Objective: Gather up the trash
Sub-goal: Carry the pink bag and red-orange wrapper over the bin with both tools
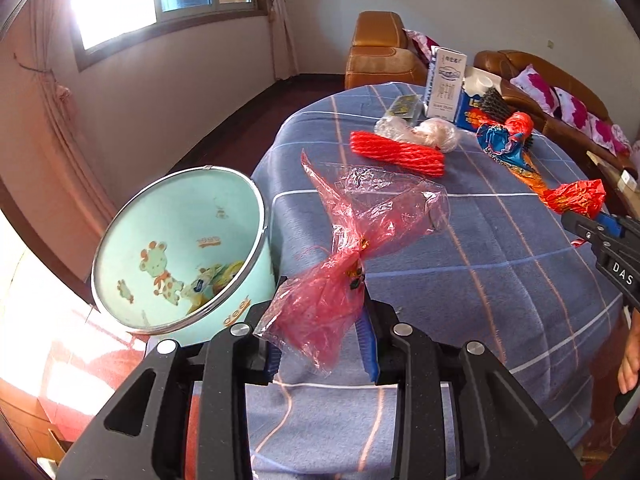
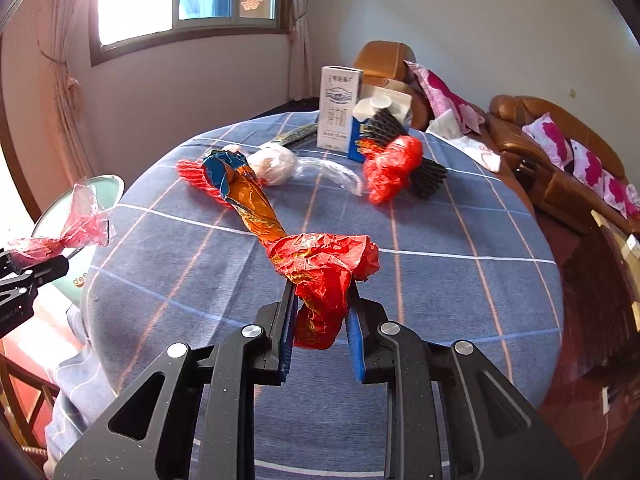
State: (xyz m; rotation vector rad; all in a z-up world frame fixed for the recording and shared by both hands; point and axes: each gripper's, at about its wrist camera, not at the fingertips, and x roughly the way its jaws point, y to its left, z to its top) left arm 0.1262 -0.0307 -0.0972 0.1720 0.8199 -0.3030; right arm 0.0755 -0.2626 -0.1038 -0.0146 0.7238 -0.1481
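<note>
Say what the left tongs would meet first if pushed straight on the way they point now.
Probably the blue checked tablecloth, just right of the mint bin. The left tongs, shut on the pink cellophane wrapper, tilt down toward the cloth; depth is uncertain.

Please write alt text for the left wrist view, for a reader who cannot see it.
The left gripper holds crumpled pink cellophane above a blue checked tablecloth, beside a mint-green bin. More wrappers lie behind; the right gripper holds a red wrapper.
</note>
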